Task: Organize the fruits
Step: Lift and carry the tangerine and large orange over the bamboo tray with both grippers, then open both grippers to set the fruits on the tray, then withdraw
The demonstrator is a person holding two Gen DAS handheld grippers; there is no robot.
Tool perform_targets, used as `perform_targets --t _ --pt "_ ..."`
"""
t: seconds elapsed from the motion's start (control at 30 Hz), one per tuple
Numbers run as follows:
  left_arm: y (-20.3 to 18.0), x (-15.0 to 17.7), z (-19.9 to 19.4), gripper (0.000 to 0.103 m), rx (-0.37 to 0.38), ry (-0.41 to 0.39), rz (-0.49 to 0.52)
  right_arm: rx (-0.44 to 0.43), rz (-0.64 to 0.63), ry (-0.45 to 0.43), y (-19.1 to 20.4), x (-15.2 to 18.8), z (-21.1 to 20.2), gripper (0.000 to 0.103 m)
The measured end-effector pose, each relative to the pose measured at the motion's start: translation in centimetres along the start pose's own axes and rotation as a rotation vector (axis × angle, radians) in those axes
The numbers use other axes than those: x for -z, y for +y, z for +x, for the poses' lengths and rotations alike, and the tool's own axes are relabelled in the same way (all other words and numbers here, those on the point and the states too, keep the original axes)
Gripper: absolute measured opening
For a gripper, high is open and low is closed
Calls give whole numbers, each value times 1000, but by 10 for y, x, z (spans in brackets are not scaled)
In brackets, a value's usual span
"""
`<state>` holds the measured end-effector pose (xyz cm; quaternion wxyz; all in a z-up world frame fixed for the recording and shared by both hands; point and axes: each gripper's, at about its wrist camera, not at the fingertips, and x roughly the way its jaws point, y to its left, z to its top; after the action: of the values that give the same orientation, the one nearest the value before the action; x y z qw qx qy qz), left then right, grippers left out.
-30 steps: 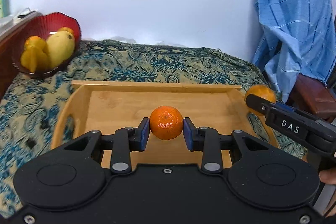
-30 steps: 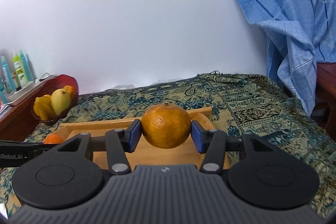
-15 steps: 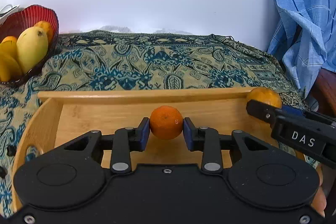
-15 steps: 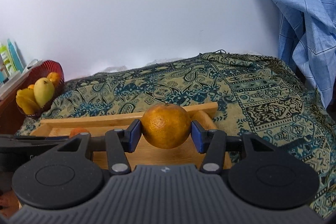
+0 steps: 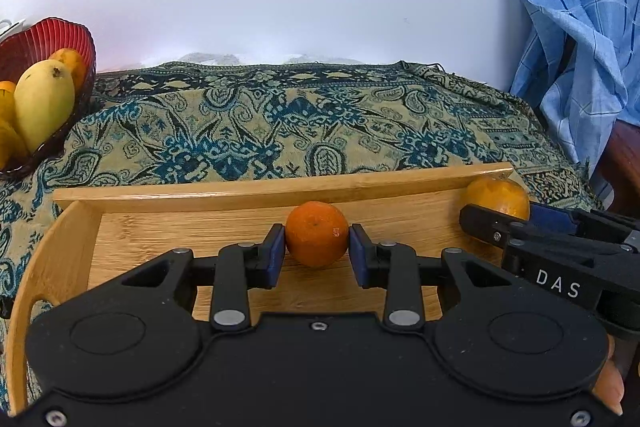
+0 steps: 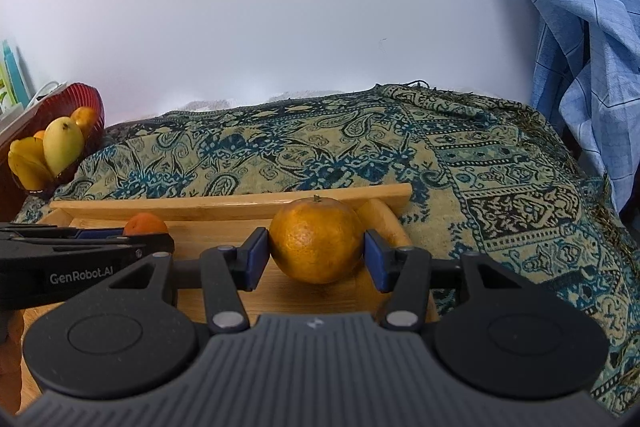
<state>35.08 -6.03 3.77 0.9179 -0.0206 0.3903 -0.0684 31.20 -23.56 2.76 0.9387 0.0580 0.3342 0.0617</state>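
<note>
My left gripper [image 5: 317,249] is shut on a small bright mandarin [image 5: 317,233], held low over the floor of a wooden tray [image 5: 192,223], near its far wall. My right gripper [image 6: 316,253] is shut on a bigger, duller orange [image 6: 316,239] over the tray's right end [image 6: 384,217]. In the left wrist view the right gripper and its orange [image 5: 498,197] show at the right. In the right wrist view the left gripper's side and the mandarin [image 6: 145,223] show at the left. Whether either fruit touches the tray floor I cannot tell.
A red ribbed bowl [image 5: 52,35] holding a mango [image 5: 42,103] and other yellow and orange fruit stands at the far left. A patterned cloth [image 5: 320,123] covers the surface under the tray. A blue checked cloth [image 5: 580,27] hangs at the right, by the white wall.
Both grippers came forward and down over the tray with their fruit still gripped. The tray's far wall now looms closer, and the bowl has slid toward the left edge.
</note>
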Motion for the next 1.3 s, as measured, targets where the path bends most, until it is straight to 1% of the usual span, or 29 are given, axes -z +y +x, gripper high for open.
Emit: perform_targets --t 0.4,0.57,0.77,0.83,0.87,1.0,1.13,1.2,1.27,1.3 --pt "-2 1 2 33 -11 -8 28 -9 -15 6 -1 0 1 56" --pt "-2 1 2 33 -14 -9 16 -7 -22 18 0 -1 1 56" --pt "-3 2 2 34 -16 -9 25 -4 -30 24 1 -1 1 56" --pt "-1 2 3 34 -6 -2 14 -3 -30 24 1 -1 1 60" --pt "-1 2 3 34 -5 -1 11 2 -31 24 1 -1 2 68" --pt "-3 3 3 34 -13 -5 24 17 -42 27 4 0 2 68" --pt "-4 3 2 43 -26 -3 27 18 -46 26 4 -1 1 71" --pt "-3 3 1 47 -30 0 25 14 -49 28 3 -2 0 75" --pt "0 3 -1 56 -35 7 17 11 -60 30 4 -2 -2 77" --pt "1 4 -3 58 -38 8 15 12 -65 30 4 -2 -4 78"
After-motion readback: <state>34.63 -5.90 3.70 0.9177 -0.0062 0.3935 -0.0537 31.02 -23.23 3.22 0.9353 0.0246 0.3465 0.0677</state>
